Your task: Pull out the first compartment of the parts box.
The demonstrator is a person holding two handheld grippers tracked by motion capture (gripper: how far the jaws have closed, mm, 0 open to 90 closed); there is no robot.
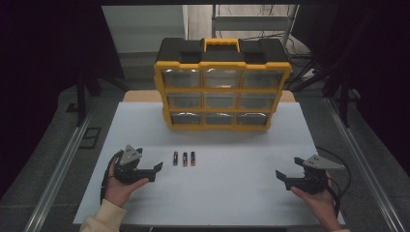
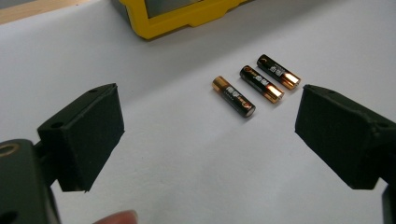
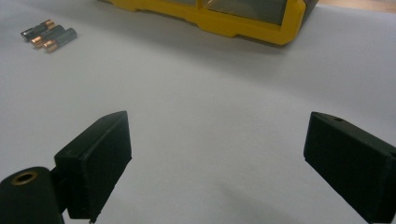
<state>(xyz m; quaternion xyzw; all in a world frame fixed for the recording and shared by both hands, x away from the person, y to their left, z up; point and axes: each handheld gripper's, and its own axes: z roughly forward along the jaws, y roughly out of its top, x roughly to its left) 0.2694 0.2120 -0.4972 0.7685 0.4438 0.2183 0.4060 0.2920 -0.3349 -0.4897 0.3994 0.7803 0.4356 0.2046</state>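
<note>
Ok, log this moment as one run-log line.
left gripper: open, empty | right gripper: open, empty | three black-and-copper cylindrical batteries: side by side on white table | yellow-and-black plastic drawer organiser: upright, drawers shut

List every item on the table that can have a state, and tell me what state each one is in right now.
Left tool: open, holding nothing, resting on the table.
Right tool: open, holding nothing.
Drawer organizer: standing upright, all nine drawers shut.
Organizer handle: folded down flat.
Three batteries: lying flat side by side, apart from each other, ungripped.
</note>
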